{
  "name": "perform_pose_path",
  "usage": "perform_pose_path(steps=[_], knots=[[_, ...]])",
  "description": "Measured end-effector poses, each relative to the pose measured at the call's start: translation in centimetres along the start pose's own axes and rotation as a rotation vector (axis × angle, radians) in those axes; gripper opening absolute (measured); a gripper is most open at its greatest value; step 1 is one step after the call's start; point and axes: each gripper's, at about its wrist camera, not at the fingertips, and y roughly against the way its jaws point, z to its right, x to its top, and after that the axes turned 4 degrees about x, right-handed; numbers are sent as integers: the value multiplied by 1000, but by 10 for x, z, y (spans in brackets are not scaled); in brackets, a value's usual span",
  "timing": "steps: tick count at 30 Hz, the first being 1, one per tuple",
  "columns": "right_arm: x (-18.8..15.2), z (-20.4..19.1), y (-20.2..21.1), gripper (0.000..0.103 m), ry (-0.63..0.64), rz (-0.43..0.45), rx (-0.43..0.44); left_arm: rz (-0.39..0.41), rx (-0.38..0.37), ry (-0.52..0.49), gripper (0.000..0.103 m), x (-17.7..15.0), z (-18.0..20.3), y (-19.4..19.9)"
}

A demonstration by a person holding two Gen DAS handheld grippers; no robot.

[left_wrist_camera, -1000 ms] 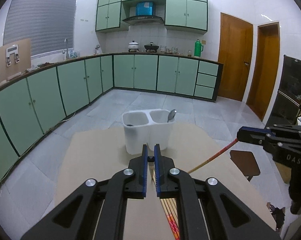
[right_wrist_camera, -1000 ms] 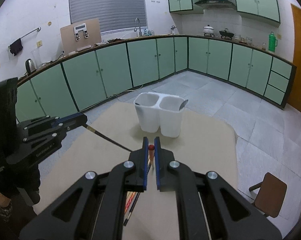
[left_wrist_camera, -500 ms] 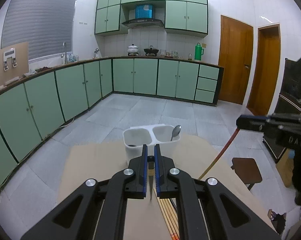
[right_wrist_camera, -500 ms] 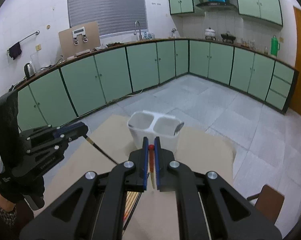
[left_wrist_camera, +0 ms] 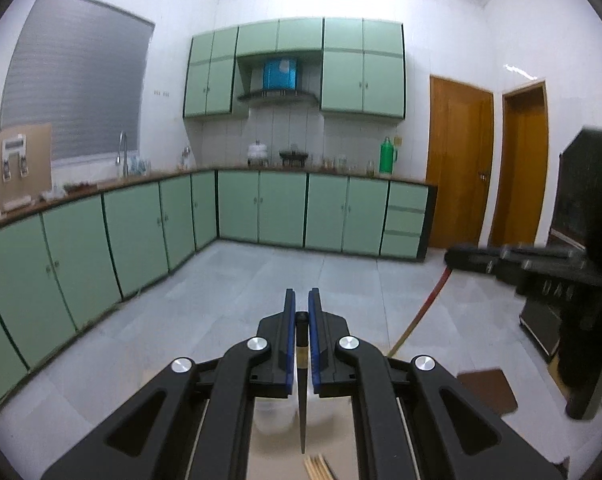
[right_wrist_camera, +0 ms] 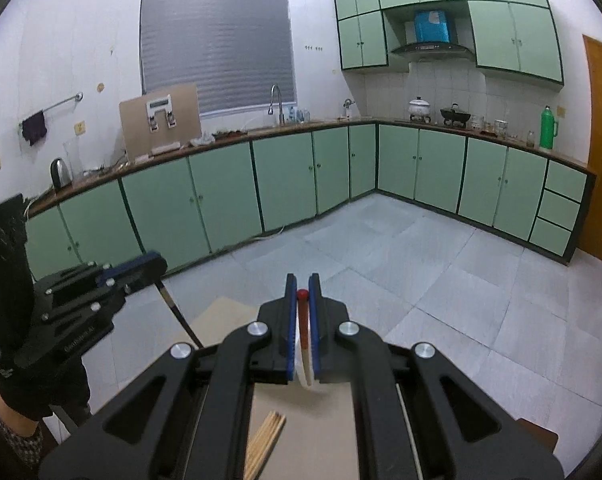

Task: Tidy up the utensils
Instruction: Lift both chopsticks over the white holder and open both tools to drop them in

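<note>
Two grippers | left gripper (left_wrist_camera: 301, 309) fingers clamp black chopstick (left_wrist_camera: 301, 376) | right gripper (right_wrist_camera: 301, 291) fingers clamp red-tipped chopstick (right_wrist_camera: 304, 336)

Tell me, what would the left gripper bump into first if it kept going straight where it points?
Probably nothing near. Ahead of the left gripper, shut on a dark chopstick, lies open floor, then the far green cabinets. Depth is hard to judge.

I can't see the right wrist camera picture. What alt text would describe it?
The black two-finger right gripper is shut on a red-tipped chopstick above a tan tabletop, where loose wooden chopsticks lie. At left, the left gripper grips a dark chopstick; green kitchen cabinets stand behind.
</note>
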Motion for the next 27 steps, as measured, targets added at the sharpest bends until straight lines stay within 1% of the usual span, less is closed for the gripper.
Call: perform_pose_path(steps=[4, 6, 7, 10, 13, 17, 20, 22, 25, 27], knots=[[17, 14, -18, 5, -9, 13, -24, 62, 12, -7, 6, 29, 2, -20], [20, 21, -31, 5, -22, 10, -29, 86, 27, -19, 6, 35, 3, -34], [20, 25, -39, 5, -27, 5, -34, 85, 27, -18, 6, 35, 2, -44], [15, 33, -61, 5, -33, -7, -47, 63, 31, -20, 6, 26, 2, -73], [3, 39, -85, 5, -52, -36, -38, 8, 33, -15, 6, 6, 0, -100], [-18, 42, -109, 5, -54, -90, -34, -63, 40, -26, 6, -16, -2, -125], [-32, 41, -122, 5, -62, -124, -24, -107, 46, -37, 6, -30, -3, -133], [-41, 41, -126, 7, -67, -147, -22, -134, 47, -37, 7, -38, -4, -136], [-46, 38, -124, 12, -68, -151, -32, -141, 45, -33, 12, -44, -5, -131], [-47, 36, -117, 17, -76, -138, -36, -133, 45, -28, 18, -44, -6, -122]])
